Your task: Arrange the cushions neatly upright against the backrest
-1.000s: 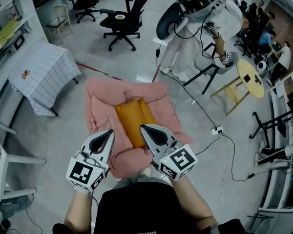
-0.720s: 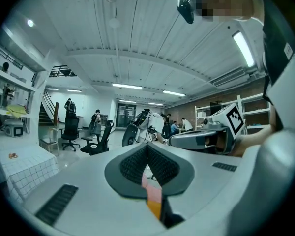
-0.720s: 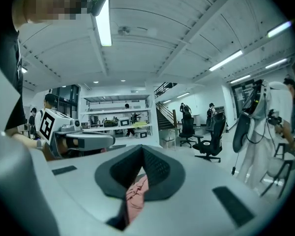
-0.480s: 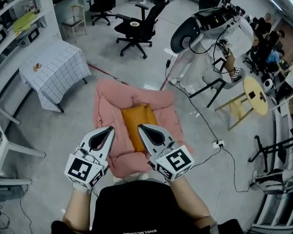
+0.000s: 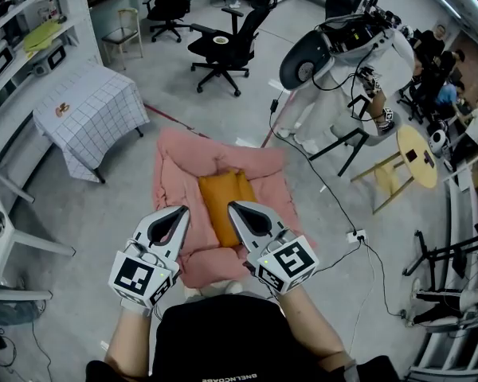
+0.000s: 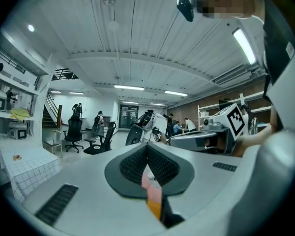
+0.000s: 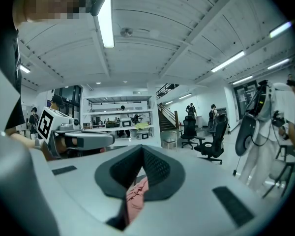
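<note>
Hovering at lower centre, my left tool (image 5: 178,212) and right tool (image 5: 233,208) have jaws together, empty, probably lining up: the cushion (image 5: 225,205) lies flat mid-frame on the pink seat (image 5: 179,157), not upright.

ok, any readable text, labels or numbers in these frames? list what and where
No text reads cleanly.
White print on the person's black shirt: cut at the frame edge, illegible.
Black-and-white square markers on the cubes of the left tool and right tool: patterns, no characters.
</note>
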A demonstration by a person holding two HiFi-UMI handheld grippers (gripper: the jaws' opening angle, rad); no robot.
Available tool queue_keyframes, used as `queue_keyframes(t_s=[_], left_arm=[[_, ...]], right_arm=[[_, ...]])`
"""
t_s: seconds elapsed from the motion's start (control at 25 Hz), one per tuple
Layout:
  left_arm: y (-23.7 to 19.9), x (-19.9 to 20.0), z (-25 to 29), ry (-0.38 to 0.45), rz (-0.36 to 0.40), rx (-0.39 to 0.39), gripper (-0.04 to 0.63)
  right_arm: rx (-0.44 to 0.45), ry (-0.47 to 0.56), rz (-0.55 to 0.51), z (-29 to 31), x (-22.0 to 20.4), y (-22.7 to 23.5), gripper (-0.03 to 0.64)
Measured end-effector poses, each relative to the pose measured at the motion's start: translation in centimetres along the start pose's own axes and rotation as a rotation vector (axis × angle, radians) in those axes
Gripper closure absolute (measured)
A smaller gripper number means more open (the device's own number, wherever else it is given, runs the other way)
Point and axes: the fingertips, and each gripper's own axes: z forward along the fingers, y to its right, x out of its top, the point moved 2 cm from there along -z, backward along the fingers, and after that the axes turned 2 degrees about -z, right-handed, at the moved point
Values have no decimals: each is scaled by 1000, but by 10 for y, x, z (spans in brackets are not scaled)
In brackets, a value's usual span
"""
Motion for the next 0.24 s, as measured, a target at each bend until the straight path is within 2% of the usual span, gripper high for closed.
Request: queue_keyframes(t_s=[0.24], left_arm=[[5,-7,-1,-17,21,10,583]], right_arm=[[-5,-4,-2,-4,-2,1,607]])
